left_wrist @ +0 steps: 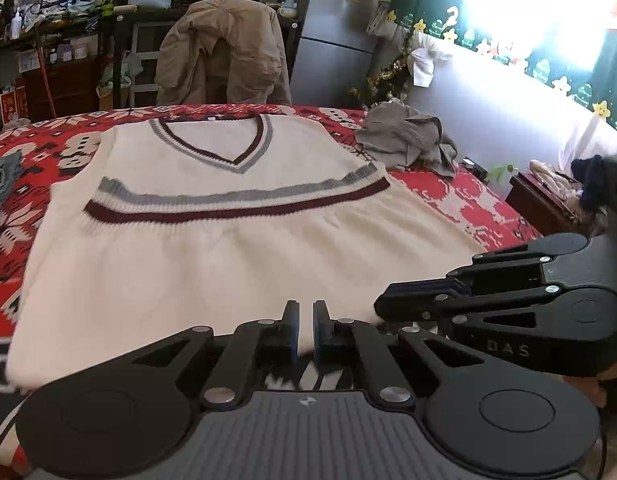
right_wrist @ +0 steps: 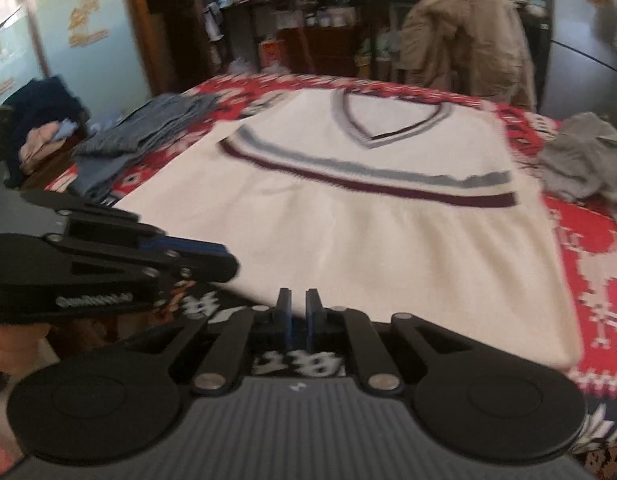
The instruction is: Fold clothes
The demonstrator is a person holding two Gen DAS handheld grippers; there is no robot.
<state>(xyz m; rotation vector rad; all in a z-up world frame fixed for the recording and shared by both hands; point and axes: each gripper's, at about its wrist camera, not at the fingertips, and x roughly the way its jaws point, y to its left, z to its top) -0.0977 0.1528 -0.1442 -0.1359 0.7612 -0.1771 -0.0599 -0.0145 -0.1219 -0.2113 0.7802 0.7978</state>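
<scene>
Garment: a cream knitted sleeveless V-neck vest [left_wrist: 212, 256] [right_wrist: 348, 236] lies flat, front up, neckline at the far side and the lower part toward the cameras.
Trim: the V collar is edged in grey and maroon; a grey band and a maroon band run straight across the chest, and above them the knit narrows at the armholes.
Surface: a few soft creases below the stripes; otherwise smooth.
Support: a red, white and black patterned knit cloth [left_wrist: 468, 200] [right_wrist: 588, 264] covers the desk under the vest.
Left gripper [left_wrist: 305, 330] [right_wrist: 224, 266]: at the near edge of the vest, its fingers drawn close with a narrow slit between them; whether they pinch the fabric cannot be told.
Right gripper [right_wrist: 298, 318] [left_wrist: 382, 306]: at the near edge beside the left one, fingers likewise almost together; any grip on the cloth cannot be told.
Nearby clothes: a crumpled grey garment [left_wrist: 408, 140] [right_wrist: 584, 156] lies right of the vest; folded blue-grey knitwear [right_wrist: 148, 132] lies left of it.
Background: a beige jacket [left_wrist: 224, 52] [right_wrist: 464, 40] hangs over a chair beyond the desk.
</scene>
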